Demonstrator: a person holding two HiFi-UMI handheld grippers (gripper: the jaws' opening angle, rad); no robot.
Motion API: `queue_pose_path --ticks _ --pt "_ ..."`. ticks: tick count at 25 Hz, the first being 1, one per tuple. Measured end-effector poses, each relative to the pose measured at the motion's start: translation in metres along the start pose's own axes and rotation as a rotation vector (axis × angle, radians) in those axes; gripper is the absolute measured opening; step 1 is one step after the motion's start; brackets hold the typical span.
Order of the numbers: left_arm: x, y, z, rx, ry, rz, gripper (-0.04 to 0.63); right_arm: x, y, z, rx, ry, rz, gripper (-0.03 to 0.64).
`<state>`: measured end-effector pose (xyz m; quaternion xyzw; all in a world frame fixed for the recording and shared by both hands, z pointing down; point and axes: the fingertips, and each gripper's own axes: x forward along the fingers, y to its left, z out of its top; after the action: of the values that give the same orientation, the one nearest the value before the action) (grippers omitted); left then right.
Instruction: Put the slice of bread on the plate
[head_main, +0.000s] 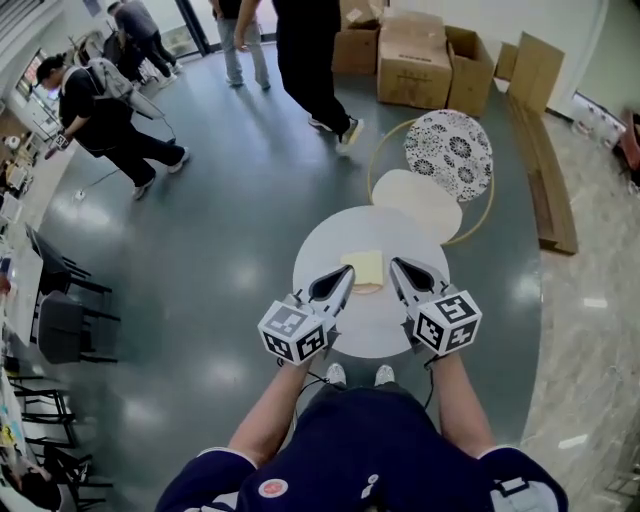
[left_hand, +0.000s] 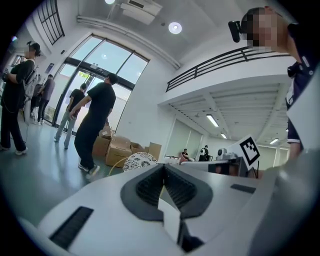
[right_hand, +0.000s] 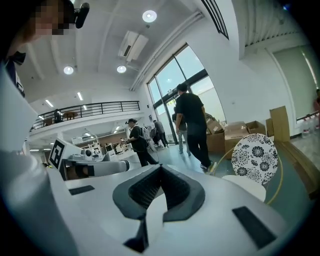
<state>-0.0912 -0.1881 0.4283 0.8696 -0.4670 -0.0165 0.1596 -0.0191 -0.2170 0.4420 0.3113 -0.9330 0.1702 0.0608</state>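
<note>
Bread slice (head_main: 364, 270) flat mid-desk (head_main: 372, 330), maybe on a plate; left hand-held gripper (head_main: 340, 281) & right hand-held gripper (head_main: 403, 270), jaws together, empty, flank it at 8 & 4 o'clock, held off so it rests.

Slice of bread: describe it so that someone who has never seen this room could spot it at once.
Start at the round white table on the grey floor. Near its middle lies the slice of bread. It is square and pale yellow, whereas the cream disc and patterned disc beyond are round.
</note>
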Motion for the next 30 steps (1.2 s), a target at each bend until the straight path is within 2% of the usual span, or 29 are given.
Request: queue_pose_path --ticks 12,30 --pt "-0.011 -0.007 0.014 -0.014 -0.031 -0.001 0.008 -0.002 0.025 0.027 -0.032 -0.073 0.043 0.006" --pt "-0.012 -0.016 0.017 -0.009 -0.033 -0.01 0.008 -0.004 0.036 0.035 -0.06 -0.09 0.068 0.006"
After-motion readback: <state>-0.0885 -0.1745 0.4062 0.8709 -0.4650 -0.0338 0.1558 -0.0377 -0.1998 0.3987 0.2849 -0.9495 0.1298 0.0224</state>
